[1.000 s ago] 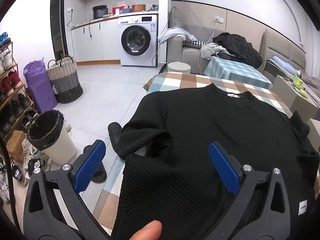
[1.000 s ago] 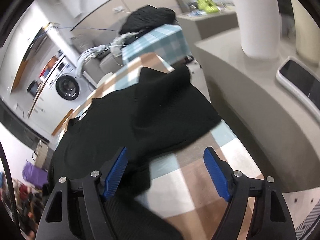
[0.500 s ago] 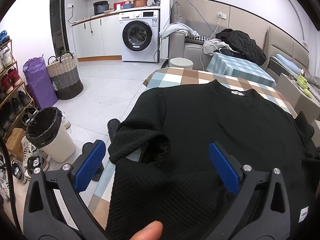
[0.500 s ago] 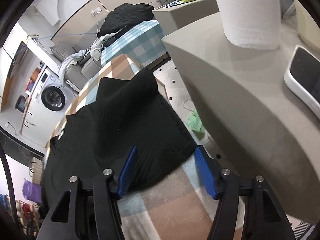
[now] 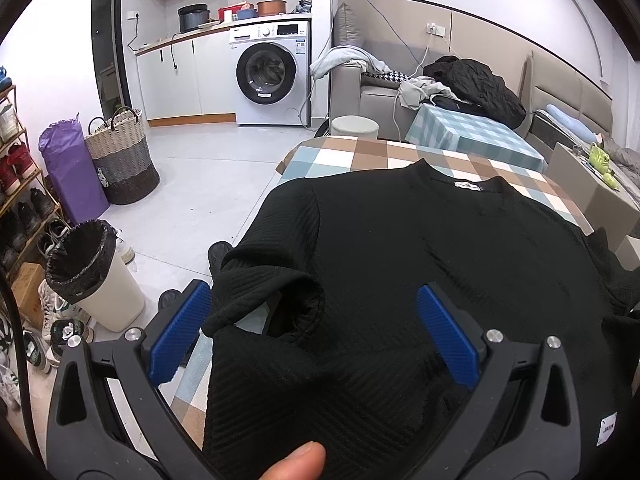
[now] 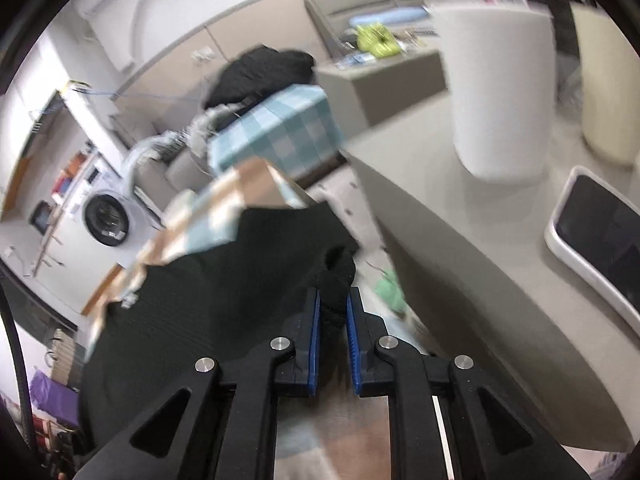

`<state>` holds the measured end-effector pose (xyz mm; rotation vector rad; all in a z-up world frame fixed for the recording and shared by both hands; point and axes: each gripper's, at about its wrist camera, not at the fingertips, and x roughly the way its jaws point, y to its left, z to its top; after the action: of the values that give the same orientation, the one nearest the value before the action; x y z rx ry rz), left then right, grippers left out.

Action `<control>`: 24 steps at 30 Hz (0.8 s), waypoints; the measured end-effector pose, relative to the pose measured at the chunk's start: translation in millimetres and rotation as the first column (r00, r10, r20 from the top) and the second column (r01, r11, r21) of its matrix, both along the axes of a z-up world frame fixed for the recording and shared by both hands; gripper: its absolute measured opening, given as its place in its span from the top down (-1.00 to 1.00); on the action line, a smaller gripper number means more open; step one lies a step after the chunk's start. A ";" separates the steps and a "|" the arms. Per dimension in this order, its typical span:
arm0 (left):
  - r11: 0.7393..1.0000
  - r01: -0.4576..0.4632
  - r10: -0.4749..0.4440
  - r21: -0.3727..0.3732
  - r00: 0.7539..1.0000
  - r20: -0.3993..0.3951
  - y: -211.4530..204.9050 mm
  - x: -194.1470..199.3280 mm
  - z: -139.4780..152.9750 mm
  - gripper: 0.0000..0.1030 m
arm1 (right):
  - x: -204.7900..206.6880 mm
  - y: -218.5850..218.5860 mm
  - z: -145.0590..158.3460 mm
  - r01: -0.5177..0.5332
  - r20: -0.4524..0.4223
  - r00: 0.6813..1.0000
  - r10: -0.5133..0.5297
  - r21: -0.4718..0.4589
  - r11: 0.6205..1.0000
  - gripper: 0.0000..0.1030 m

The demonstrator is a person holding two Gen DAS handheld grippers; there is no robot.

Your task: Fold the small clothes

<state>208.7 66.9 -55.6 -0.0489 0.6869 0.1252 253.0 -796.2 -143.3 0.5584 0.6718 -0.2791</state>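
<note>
On the checkered tabletop (image 5: 362, 156) we see the black sweater (image 5: 420, 248) spread flat, its neckline and white label facing away from us, toward the far edge. Our left claw (image 5: 316, 332) hangs over the near part of the garment with its blue pads (image 5: 448, 336) spread wide; the cloth lies below and between them, and neither pad presses on it. Just ahead of the left pad, the sweater's left sleeve is crumpled back on itself, its cuff gaping open near the tabletop's edge, with bare checkered cloth showing underneath. A thumb tip (image 5: 294, 462) shows at the bottom of the left view.

Our right claw (image 6: 332, 308) has just been closing and now pinches a bunched fold of the sweater (image 6: 224, 300) at its right side; the knit bulges up above the two pads (image 6: 314, 332), which stand almost together. That gathered fold is lifted off the tabletop (image 6: 236, 196), while the rest of the garment slopes away to the left. The right view is blurred. A grey counter (image 6: 460, 240) stands just to the right of the claw.
</note>
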 end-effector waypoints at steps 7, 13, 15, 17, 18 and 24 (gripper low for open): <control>1.000 -0.016 0.016 -0.012 1.000 0.008 13.1 -7.3 3.8 -0.99 | 48.6 96.3 46.4 -0.332 0.132 0.936 0.328 0.016 0.943 0.76; 0.998 -0.055 0.055 -0.021 0.998 0.003 26.9 -9.4 2.7 -0.99 | 79.2 197.1 25.2 -0.615 0.014 0.787 0.616 0.075 0.785 0.69; 0.997 -0.073 0.073 -0.026 0.997 -0.006 33.3 -9.7 -0.2 -0.99 | 78.5 205.9 13.7 -0.626 -0.032 0.777 0.629 0.076 0.776 0.65; 0.995 -0.091 0.091 -0.040 0.996 -0.018 42.5 -11.4 -4.0 -0.99 | 73.3 202.5 3.0 -0.599 -0.072 0.794 0.603 0.067 0.798 0.49; 0.993 -0.103 0.102 -0.051 0.994 -0.024 48.6 -12.3 -6.6 -0.99 | 70.9 199.0 -2.8 -0.589 -0.086 0.800 0.593 0.073 0.805 0.47; 0.973 -0.188 0.181 -0.133 0.981 -0.063 85.1 -17.6 -20.2 -0.99 | 68.3 184.8 -47.3 -0.538 -0.254 0.797 0.548 0.116 0.835 0.46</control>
<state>191.1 152.0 -75.8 -0.2439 0.7406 0.2586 321.3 -611.3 -190.7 0.3402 1.0844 0.2069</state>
